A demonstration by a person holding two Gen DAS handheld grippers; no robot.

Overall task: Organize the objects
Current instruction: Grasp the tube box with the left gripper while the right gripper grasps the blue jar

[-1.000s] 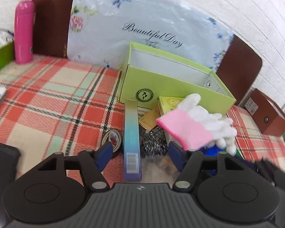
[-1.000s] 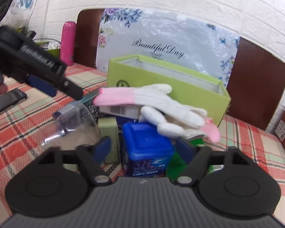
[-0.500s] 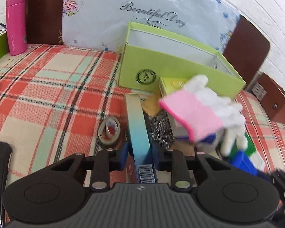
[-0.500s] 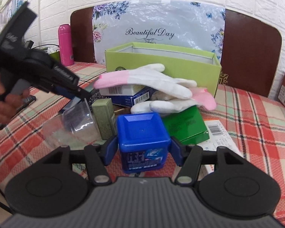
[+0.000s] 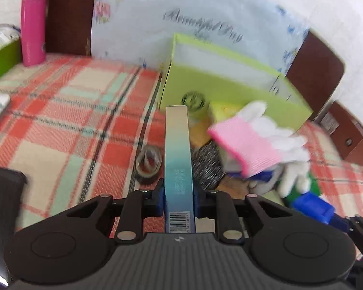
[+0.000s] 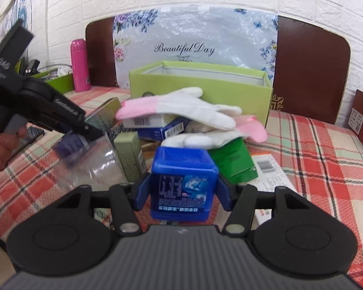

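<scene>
The left gripper [image 5: 178,199] is closing on a long narrow box [image 5: 177,159], and we see its blue pads already pressed against both long sides near the barcode end, with the box pointing straight ahead toward the open green box [image 5: 232,89] at the back of the table [image 5: 60,120]. Our right gripper [image 6: 182,193] is clenched on a blue square container [image 6: 184,181], one pad against each side, holding it just in front of the pile. From the left wrist we make out a roll of tape [image 5: 148,163] just left of the long box and a pink-cuffed white glove [image 5: 254,142] to its right, though that view is blurred. The right wrist view shows what the left does not: the glove draped over stacked small boxes, a green carton [image 6: 232,162] beneath it, a clear plastic cup [image 6: 94,166] lying near the left gripper's tip, and a hand [image 6: 0,145] on that gripper's handle.
</scene>
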